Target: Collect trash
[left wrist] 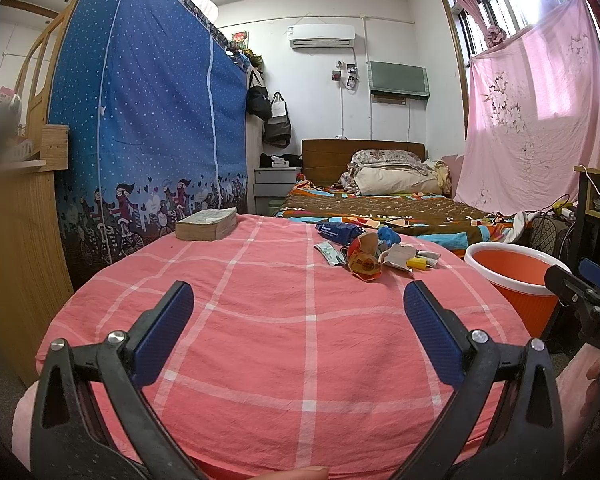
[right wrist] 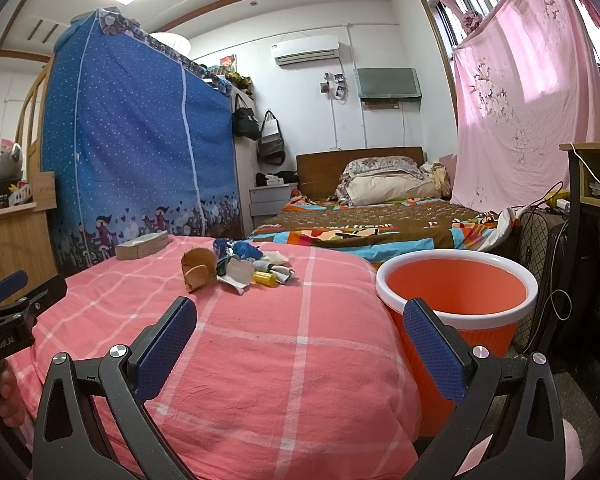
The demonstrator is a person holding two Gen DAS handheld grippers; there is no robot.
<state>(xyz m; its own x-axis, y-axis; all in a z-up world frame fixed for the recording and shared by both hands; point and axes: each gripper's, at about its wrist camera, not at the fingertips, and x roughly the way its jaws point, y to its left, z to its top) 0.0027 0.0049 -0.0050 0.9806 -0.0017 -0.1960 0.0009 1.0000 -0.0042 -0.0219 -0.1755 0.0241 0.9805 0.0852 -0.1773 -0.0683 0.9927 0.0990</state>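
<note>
We are holding the left gripper (left wrist: pixel 299 312) and the right gripper (right wrist: pixel 300 330) low over the near end of the pink checked cloth (left wrist: pixel 260 340), both spread wide and carrying nothing. The trash pile (left wrist: pixel 374 250) is lying at about one o'clock from the left gripper and at eleven o'clock from the right one, well apart from both. The orange bin (right wrist: pixel 456 292) is standing just beside the cloth's right edge, at two o'clock from the right gripper and apparently empty.

We are seeing a few risks. The wrappers look light and crumpled, so a pinch may be catching only a corner and shedding neighbours onto the floor. The small yellow piece (right wrist: pixel 265 278) looks round and could be rolling away if nudged. The soft cloth may be bunching between the fingers. The thick book (left wrist: pixel 207 224) at eleven o'clock is probably no trash; we are leaving it.
</note>
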